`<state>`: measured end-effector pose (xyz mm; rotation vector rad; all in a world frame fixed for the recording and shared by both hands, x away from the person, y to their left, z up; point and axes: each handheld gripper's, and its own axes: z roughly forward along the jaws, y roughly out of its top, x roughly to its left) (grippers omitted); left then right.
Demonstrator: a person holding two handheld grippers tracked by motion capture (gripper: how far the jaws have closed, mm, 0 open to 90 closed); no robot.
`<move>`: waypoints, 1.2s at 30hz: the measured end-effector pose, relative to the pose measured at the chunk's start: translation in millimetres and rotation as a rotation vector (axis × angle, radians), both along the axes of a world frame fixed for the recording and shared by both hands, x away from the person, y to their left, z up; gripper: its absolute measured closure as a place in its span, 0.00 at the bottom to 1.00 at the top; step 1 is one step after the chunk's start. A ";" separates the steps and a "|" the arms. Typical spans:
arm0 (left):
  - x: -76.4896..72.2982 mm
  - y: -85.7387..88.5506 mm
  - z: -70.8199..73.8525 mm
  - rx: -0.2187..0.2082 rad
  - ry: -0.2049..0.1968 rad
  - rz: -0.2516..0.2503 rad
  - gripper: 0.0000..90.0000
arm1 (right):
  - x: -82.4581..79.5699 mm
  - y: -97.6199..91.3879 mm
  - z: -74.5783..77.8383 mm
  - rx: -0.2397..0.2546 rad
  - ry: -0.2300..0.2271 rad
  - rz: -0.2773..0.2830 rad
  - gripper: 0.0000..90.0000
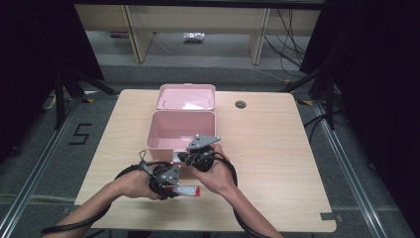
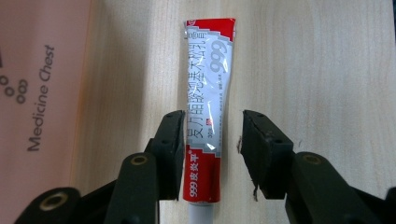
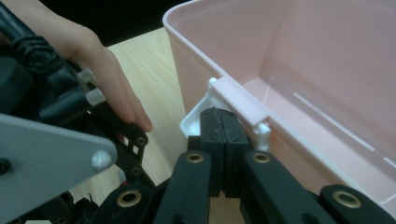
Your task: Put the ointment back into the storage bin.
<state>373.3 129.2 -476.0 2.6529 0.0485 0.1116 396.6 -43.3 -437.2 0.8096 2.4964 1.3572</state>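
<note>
- High view: the ointment tube (image 1: 187,190) is lying flat on the worktop (image 1: 277,163), just in front of the open pink medicine chest (image 1: 181,130), whose lid (image 1: 186,96) is lying back behind it. The left claw (image 1: 174,187) is hovering right at the tube, and the right claw (image 1: 184,157) is resting against the chest's near wall.
- Left gripper view: this view is giving the detail the high view is missing. The tube (image 2: 208,107) is showing red ends, a silver printed middle and a white neck at the bottom edge. The left claw (image 2: 211,149) is straddling the lower half; one pad is touching or nearly touching the tube's side, while the other is standing clear with bare wood between, so the claw is not clamped yet. The chest's side, printed "Medicine Chest" (image 2: 37,98), is lying just beside.
- Handling, as a judgement: the tube is looking light, soft and a little slick, so a hard squeeze could dent it. Taking it across the firmer part near the neck is seeming safest.
- Right gripper view: the right claw (image 3: 223,135) is clenched, pads pressed together at the chest's white latch (image 3: 212,112), below the rim (image 3: 243,100). Whether it is pinching the latch is hard to tell. The other hand (image 3: 100,70) is showing at left. The chest interior is looking bare.
</note>
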 end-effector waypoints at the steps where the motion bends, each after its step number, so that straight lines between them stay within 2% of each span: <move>1: 0.3 -0.6 0.0 0.007 -0.006 -0.007 0.66 | 0.0 0.0 0.0 0.000 0.000 0.000 1.00; 8: -2.1 -3.5 -0.1 0.031 -0.031 0.011 0.66 | 0.0 0.0 -0.1 0.001 -0.001 0.001 1.00; 9: -1.8 -4.1 -0.3 0.038 -0.031 0.005 0.66 | 0.1 -0.1 -0.1 0.001 0.000 0.000 1.00; 10: -0.9 -5.3 -1.2 0.044 -0.015 -0.014 0.66 | 0.1 -0.1 0.0 0.001 0.000 0.001 1.00; 11: -0.9 -5.8 -1.5 0.048 -0.016 -0.015 0.67 | 1.1 -0.4 -0.3 -0.003 -0.022 0.001 1.00; 16: 0.5 -8.3 -3.3 0.075 -0.025 -0.024 0.67 | 1.2 -0.4 -0.3 -0.002 -0.021 0.002 1.00; 20: 0.7 -9.8 -5.2 0.082 -0.020 -0.022 0.67 | 1.3 -0.5 -0.3 -0.002 -0.021 0.002 1.00; 23: 1.7 -10.7 -4.7 0.095 -0.044 -0.017 0.68 | 1.0 -0.1 -0.3 0.000 -0.017 0.002 1.00; 24: 2.1 -11.3 -4.6 0.098 -0.042 -0.020 0.68 | 2.1 -0.3 -0.4 -0.004 -0.028 0.011 1.00; 30: 1.5 -13.6 -5.3 0.108 -0.046 -0.015 0.70 | 1.3 -0.5 -0.3 -0.002 -0.020 0.001 1.00; 31: 4.5 -15.2 -6.1 0.112 -0.016 -0.071 0.70 | 1.5 -0.5 -0.4 -0.002 -0.022 0.002 1.00; 34: 5.0 -16.2 -6.1 0.119 -0.017 -0.075 0.71 | 1.6 -0.5 -0.3 -0.002 -0.021 0.003 1.00; 35: 7.4 -16.4 -4.1 0.155 -0.033 -0.105 0.71 | 1.5 -0.5 -0.4 -0.002 -0.021 0.002 1.00; 36: 5.3 -17.0 -6.2 0.129 -0.017 -0.077 0.71 | 1.6 -0.6 -0.4 -0.001 -0.022 0.003 1.00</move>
